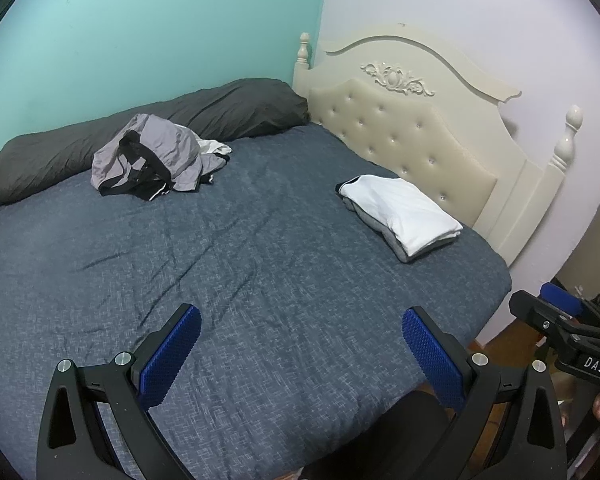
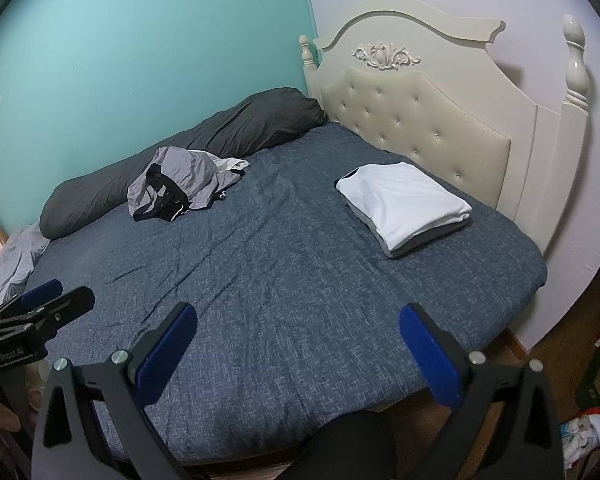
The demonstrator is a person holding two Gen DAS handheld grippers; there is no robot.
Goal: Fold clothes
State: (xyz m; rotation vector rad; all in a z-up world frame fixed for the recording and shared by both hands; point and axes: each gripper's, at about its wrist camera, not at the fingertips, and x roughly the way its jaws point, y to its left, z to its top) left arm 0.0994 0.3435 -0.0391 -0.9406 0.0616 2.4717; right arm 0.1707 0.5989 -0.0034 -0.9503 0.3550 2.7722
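Observation:
A crumpled heap of grey, black and white clothes (image 1: 152,160) (image 2: 180,188) lies at the far left of the bed. A folded stack with a white garment on top (image 1: 400,216) (image 2: 404,208) rests near the headboard on the right. My left gripper (image 1: 300,328) hovers open over the near part of the blue bedspread (image 1: 260,280), nothing between its blue pads. My right gripper (image 2: 296,328) is open too, above the bed's near edge and empty. Each gripper shows at the side of the other's view, the right gripper (image 1: 556,308) and the left gripper (image 2: 52,300).
A long dark grey pillow (image 1: 140,136) (image 2: 188,144) runs along the teal wall. A cream tufted headboard (image 1: 420,140) (image 2: 420,116) stands at the right. Boxes and bags (image 2: 596,400) crowd the wooden floor at the right. A pale sheet (image 2: 12,268) hangs off the far left.

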